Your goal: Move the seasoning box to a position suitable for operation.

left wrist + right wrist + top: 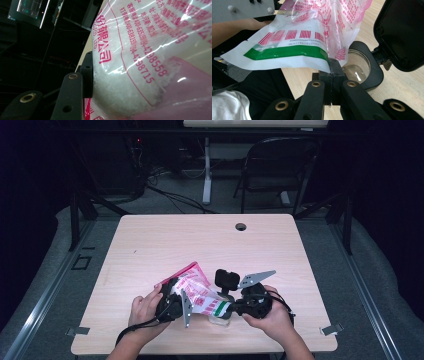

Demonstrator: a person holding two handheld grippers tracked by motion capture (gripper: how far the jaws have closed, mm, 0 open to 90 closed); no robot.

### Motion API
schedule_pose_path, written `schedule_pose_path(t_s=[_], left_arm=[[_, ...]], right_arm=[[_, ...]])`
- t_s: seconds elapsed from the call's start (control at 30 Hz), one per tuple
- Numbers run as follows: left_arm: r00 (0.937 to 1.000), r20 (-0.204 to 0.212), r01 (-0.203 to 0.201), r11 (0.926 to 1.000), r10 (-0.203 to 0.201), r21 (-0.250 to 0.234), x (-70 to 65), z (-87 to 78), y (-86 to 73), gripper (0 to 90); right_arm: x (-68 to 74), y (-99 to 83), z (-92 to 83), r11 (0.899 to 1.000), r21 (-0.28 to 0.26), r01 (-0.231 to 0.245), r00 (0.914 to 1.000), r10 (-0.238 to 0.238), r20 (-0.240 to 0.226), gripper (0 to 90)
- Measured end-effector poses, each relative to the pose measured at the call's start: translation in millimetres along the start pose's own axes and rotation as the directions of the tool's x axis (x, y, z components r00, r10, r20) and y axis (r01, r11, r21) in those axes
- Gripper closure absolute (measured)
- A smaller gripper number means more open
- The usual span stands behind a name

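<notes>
While my left gripper (175, 304) squeezes the bag (140, 62) of white grains, my right gripper (332, 68) pinches its corner over what seems a clear jar (358, 67), lower right.

In my left gripper view, the black jaw pressed vs. the clear plastic bag (150, 50), approx. at its bulging side. The bag had pink printed text and white crystals (120, 92) inside. Behind, a dark room and a table edge (88, 51).
</notes>
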State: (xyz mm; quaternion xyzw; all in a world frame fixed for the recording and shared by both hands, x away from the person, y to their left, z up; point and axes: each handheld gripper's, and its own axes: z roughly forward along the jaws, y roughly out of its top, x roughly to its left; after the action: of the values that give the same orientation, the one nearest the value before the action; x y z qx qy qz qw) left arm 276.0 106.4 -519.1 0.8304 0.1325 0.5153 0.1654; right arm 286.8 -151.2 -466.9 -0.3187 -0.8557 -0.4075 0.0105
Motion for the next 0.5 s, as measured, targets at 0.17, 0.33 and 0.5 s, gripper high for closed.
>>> schedule_pose_path(t_s=[0.17, 0.33, 0.5], left_arm=[[0.9998, -0.014, -0.016, 0.9999, 0.016, 0.0, 0.0, -1.3, 1.4, 60.3], [0.9993, -0.025, -0.028, 0.9996, 0.028, 0.001, 0.0, -2.5, 2.8, 60.4], [0.9986, -0.034, -0.04, 0.9992, 0.04, 0.001, -0.2, -3.4, 4.0, 60.4]], right_arm=[[-1.3, -1.2, 0.1, 1.0, 0.003, -0.003, 1.0, 0.003, 0.0, 90.0], [-2.1, -1.9, 0.0, 1.0, 0.005, -0.008, 1.0, 0.008, 0.003, 90.0], [-3.5, -2.6, -0.4, 1.0, 0.009, -0.009, 0.9999, 0.009, 0.005, 90.0]])
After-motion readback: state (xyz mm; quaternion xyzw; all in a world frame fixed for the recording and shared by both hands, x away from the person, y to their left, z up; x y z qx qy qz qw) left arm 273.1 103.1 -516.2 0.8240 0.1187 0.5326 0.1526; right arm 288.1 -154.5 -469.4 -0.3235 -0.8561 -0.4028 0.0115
